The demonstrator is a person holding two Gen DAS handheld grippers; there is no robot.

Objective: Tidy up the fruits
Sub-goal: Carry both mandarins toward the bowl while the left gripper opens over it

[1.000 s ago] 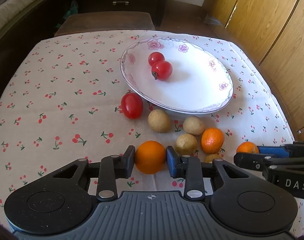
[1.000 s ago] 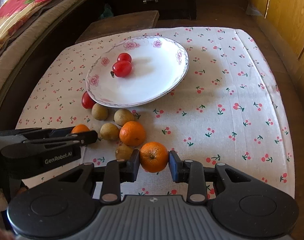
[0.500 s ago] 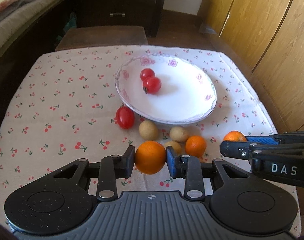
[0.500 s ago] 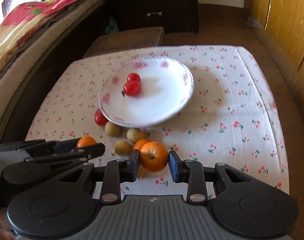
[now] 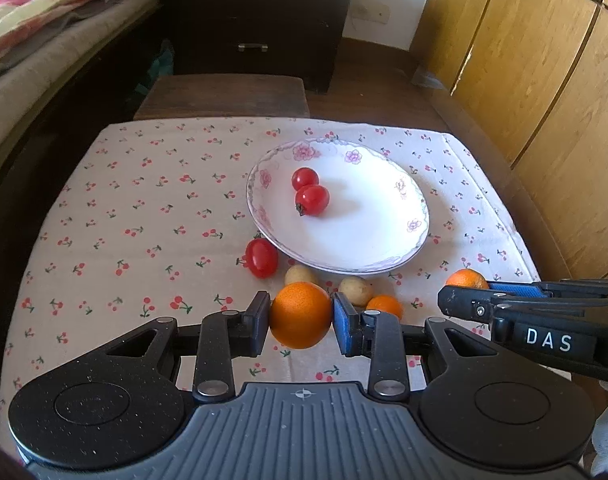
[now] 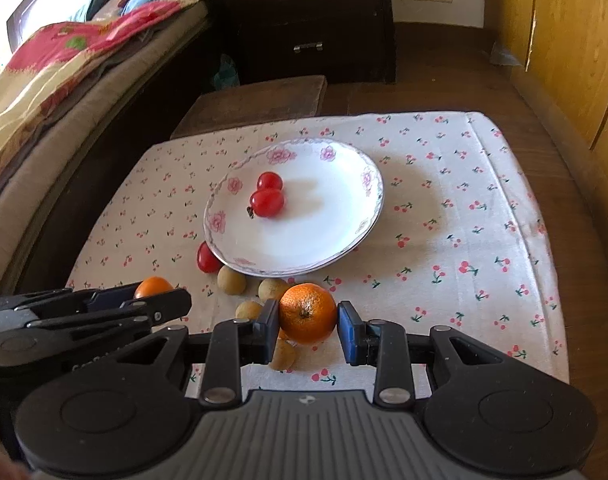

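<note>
My left gripper is shut on a large orange, held above the cherry-print tablecloth. My right gripper is shut on another orange, also lifted off the cloth. A white floral plate lies beyond them with two red tomatoes in it. A third tomato rests on the cloth at the plate's near-left rim. Several tan round fruits and a small orange lie on the cloth just below the grippers.
The table's far edge meets a dark wooden stool and a dark drawer chest. A bed with a red patterned blanket runs along the left. Wooden cabinet doors stand on the right.
Both grippers have risen with their oranges still gripped. The plate and the loose fruits now look smaller and farther below.
</note>
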